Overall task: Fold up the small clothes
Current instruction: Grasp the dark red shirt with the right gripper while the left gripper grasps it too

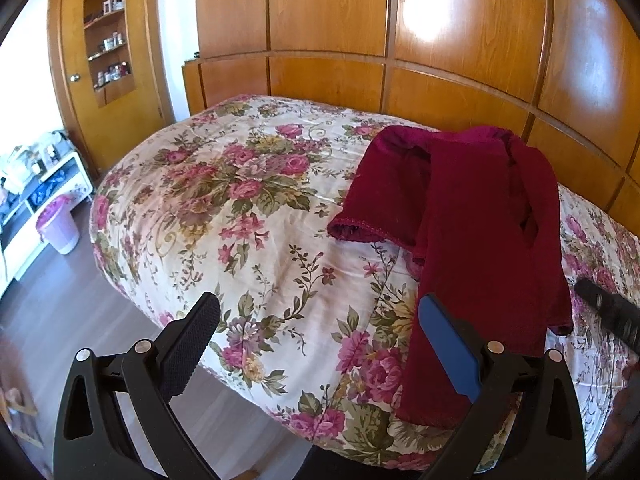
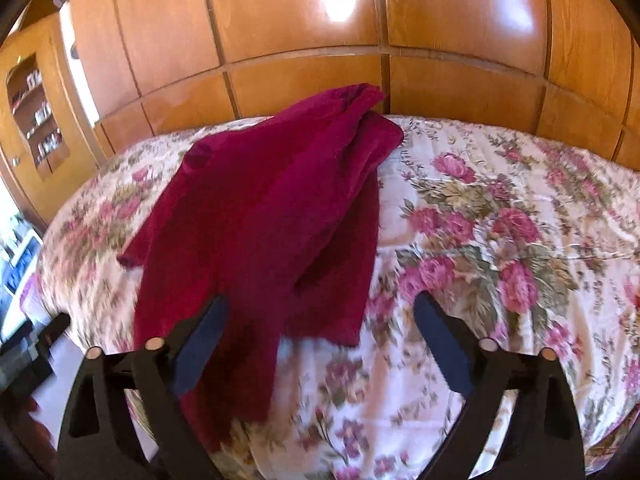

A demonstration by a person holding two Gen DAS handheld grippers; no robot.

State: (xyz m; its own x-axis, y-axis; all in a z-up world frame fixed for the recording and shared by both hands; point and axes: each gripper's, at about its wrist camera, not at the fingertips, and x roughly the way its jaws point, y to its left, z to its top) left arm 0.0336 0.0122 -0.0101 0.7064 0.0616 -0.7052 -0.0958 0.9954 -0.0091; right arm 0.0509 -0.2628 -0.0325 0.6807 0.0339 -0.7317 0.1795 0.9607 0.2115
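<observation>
A dark red garment [image 1: 472, 232] lies rumpled on the flowered bedspread [image 1: 240, 220], one long part hanging toward the near edge. My left gripper [image 1: 320, 308] is open and empty, hovering over the bed's near edge, its right finger beside the garment's hanging part. In the right wrist view the garment [image 2: 272, 208] lies left of centre on the bedspread [image 2: 500, 220]. My right gripper [image 2: 320, 308] is open and empty just above the garment's near end. Its tip also shows in the left wrist view [image 1: 608, 308].
A wooden panelled wall [image 1: 360, 40] stands behind the bed. A wooden door with a shelf niche [image 1: 108, 40], a white cabinet [image 1: 44, 184] and a pink bin [image 1: 60, 224] stand at the left, over a dark wood floor [image 1: 60, 312].
</observation>
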